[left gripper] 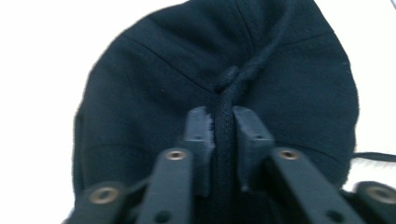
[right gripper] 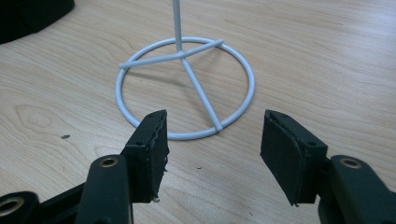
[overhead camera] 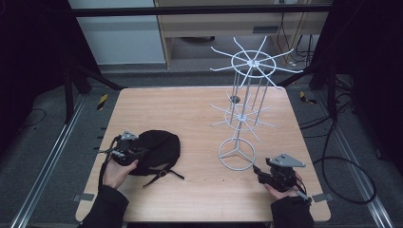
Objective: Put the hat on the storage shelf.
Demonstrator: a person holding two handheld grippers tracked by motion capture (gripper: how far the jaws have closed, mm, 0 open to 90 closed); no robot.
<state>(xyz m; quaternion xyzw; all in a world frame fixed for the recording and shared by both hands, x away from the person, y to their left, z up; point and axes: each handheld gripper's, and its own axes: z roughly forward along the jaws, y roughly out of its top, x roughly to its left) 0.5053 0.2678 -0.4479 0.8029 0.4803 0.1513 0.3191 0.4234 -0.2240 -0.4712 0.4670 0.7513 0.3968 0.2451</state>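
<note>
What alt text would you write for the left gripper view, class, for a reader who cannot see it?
The left tongs are shut on a raised fold of a black cap, pinched between the two black jaws. The cap's stitched fabric spreads out beyond them over a bright, washed-out surface.

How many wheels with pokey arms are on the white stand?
2. One spoked wheel is at the top of the white stand; a smaller one is lower down the pole. The ring on the table is just its base.
</note>
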